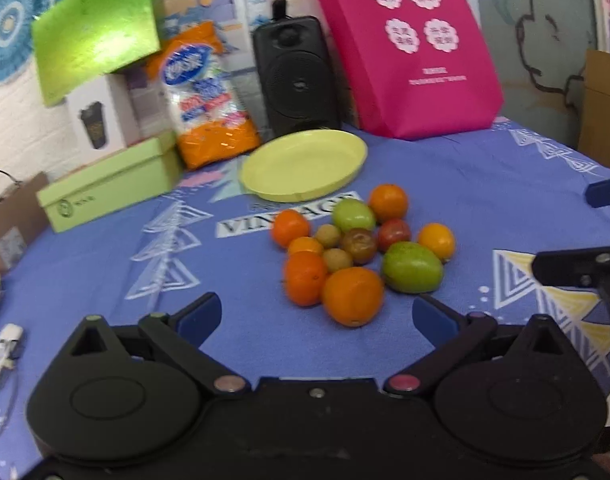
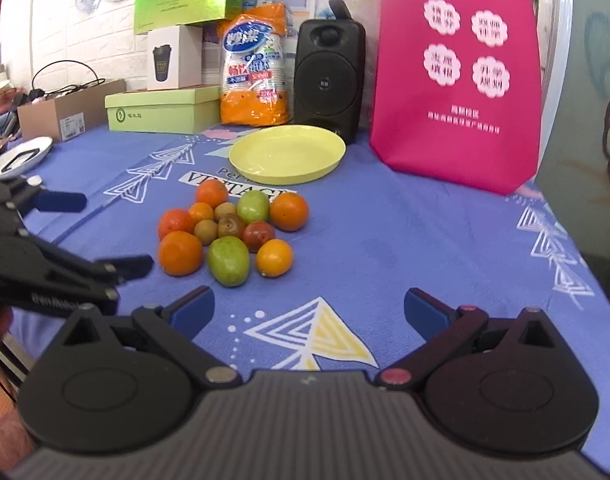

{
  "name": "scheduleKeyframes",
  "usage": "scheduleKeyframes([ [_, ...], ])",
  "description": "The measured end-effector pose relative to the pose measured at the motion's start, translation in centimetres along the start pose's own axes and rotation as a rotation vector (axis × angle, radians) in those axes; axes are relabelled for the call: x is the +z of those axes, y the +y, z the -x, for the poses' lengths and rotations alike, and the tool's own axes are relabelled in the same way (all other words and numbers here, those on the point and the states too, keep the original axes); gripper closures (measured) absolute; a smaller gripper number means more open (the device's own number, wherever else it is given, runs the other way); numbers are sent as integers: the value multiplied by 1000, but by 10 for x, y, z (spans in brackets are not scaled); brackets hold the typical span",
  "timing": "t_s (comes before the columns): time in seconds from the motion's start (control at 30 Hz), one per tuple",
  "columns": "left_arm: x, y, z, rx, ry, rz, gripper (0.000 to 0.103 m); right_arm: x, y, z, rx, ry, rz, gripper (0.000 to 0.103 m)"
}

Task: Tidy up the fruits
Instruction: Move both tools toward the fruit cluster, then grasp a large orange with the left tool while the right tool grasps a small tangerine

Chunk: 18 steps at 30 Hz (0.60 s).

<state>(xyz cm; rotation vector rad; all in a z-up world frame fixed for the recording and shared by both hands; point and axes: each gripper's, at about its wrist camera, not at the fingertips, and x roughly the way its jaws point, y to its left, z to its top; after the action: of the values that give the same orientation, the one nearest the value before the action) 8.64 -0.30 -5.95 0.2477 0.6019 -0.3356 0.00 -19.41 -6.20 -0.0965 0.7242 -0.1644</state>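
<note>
A pile of several fruits [image 1: 359,246] lies on the blue tablecloth: oranges, green fruits, small brown and reddish ones. It shows in the right wrist view [image 2: 229,232] too. An empty yellow-green plate [image 1: 305,166] sits just behind the pile, also seen in the right wrist view [image 2: 287,154]. My left gripper [image 1: 317,314] is open and empty, just short of the nearest orange [image 1: 353,296]. My right gripper [image 2: 309,310] is open and empty, to the right of the pile and nearer than it. The left gripper's fingers [image 2: 61,202] show at the left of the right wrist view.
At the table's back stand a pink bag [image 2: 457,76], a black speaker [image 2: 329,76], an orange-and-white packet [image 2: 255,72], a green box [image 2: 161,110] and a cardboard box [image 2: 71,112]. A white dish [image 2: 21,156] sits at the far left.
</note>
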Motion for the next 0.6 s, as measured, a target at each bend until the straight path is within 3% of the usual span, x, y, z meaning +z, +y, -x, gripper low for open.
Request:
scheduleKeyframes([
  [0.1, -3, -10, -17, -53, 10, -1, 3, -2, -1, -9, -5, 4, 36, 0],
  [0.17, -3, -15, -29, -65, 24, -9, 23, -5, -1, -14, -20, 4, 71, 0],
  [0.2, -2, -17, -35, -65, 31, -10, 27, -5, -2, -16, -25, 6, 80, 0],
  [0.4, -12, -21, -55, -97, 50, 29, 37, -7, -10, -29, 3, 26, 65, 0],
  [0.53, -13, -23, -65, -115, 47, 33, 51, -4, 1, -43, 61, -10, 188, 0],
  [0.57, -11, -23, -67, -119, 49, 34, 53, -3, 3, -50, 62, -7, 222, 3],
  [0.6, -9, -22, -70, -122, 54, 36, 54, -1, 5, -57, 76, 3, 249, 15],
])
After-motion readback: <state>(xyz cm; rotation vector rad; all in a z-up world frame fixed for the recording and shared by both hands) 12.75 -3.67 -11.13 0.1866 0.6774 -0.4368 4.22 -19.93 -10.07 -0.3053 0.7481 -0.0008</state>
